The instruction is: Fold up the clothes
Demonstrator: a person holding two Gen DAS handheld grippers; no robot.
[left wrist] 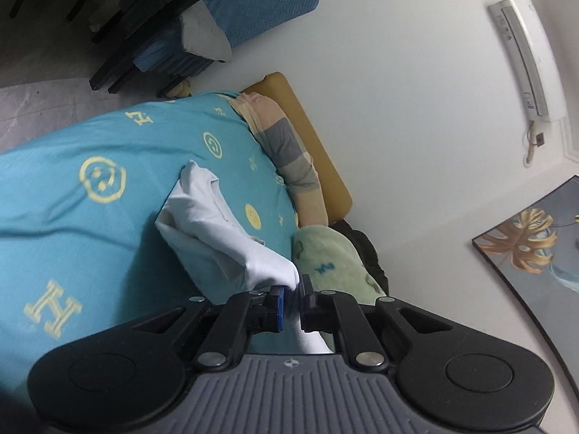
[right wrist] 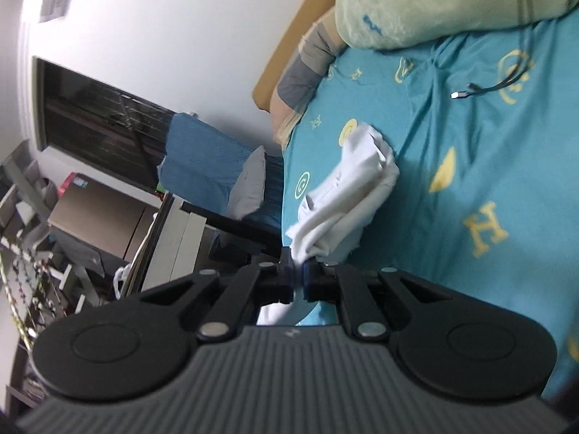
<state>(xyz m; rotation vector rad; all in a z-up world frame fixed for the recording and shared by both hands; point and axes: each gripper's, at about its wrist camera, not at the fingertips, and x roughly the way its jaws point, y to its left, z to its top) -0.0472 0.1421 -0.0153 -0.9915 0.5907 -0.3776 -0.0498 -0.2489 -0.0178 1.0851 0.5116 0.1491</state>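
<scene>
A white garment (left wrist: 217, 231) hangs bunched above the teal bedsheet (left wrist: 90, 217), lifted at one edge. My left gripper (left wrist: 292, 298) is shut on that edge, and white cloth runs down between its blue pads. In the right wrist view the same white garment (right wrist: 347, 195) stretches away over the teal bedsheet (right wrist: 488, 166). My right gripper (right wrist: 297, 276) is shut on another edge of it, with cloth pinched between the pads and trailing below.
A green fleece blanket (left wrist: 325, 253) (right wrist: 434, 0) and a striped pillow (left wrist: 289, 152) lie by the headboard (left wrist: 307, 123). A charging cable (right wrist: 481, 90) rests on the sheet. A blue chair (right wrist: 202, 159) and cluttered shelves (right wrist: 36, 235) stand beside the bed.
</scene>
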